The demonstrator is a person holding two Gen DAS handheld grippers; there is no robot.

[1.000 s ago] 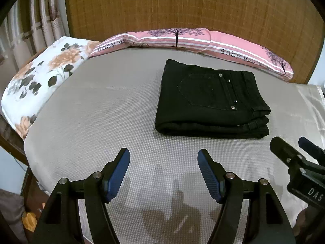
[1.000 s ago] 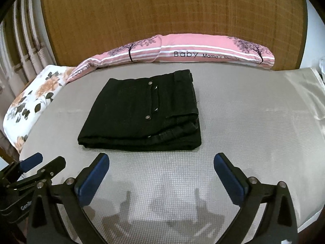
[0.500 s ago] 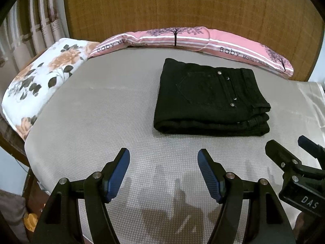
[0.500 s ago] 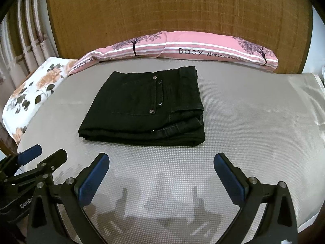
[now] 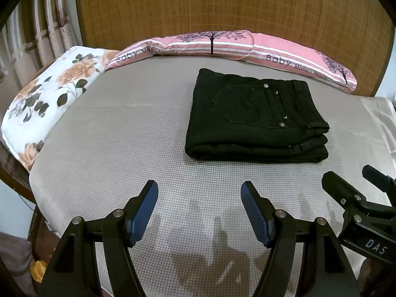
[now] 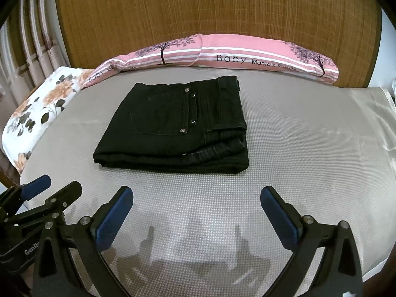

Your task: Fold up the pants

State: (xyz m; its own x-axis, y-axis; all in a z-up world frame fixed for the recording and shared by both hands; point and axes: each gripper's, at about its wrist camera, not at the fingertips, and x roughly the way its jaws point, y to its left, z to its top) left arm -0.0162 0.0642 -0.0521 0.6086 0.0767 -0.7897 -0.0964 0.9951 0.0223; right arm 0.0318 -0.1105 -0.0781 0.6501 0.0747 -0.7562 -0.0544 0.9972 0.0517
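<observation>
Task looks essentially finished: the pants (image 5: 255, 116) lie as one compact folded stack on the grey bed cover (image 5: 118, 133), and neither tool touches them. Nothing obvious is left except maybe squaring the edges, which already look fairly even; that is a judgement from the stack's shape only.

Left to right in the left wrist view: the flowered pillow (image 5: 47, 99) sits far off to the left of the left gripper (image 5: 199, 210). That gripper hangs over bare cover with its jaws spread fairly wide, nothing between the blue pads. The pants lie ahead of it and a bit to its right, well apart from the fingertips. The right gripper (image 5: 358, 183) shows at the right edge, near the stack's front right corner but not on it.

In the right wrist view the left gripper (image 6: 49, 188) sits at the lower left, and the right gripper (image 6: 196, 208) is wide open and empty. The pants (image 6: 173, 128) lie ahead and slightly to its left.

Look of the pants: black denim, folded into several layers, flat and rectangular. The back pocket with metal rivets faces up, waistband on the right side, layered edges visible along the near side. The pink pillow (image 6: 222, 54) runs along behind them, not touching as far as can be seen.
</observation>
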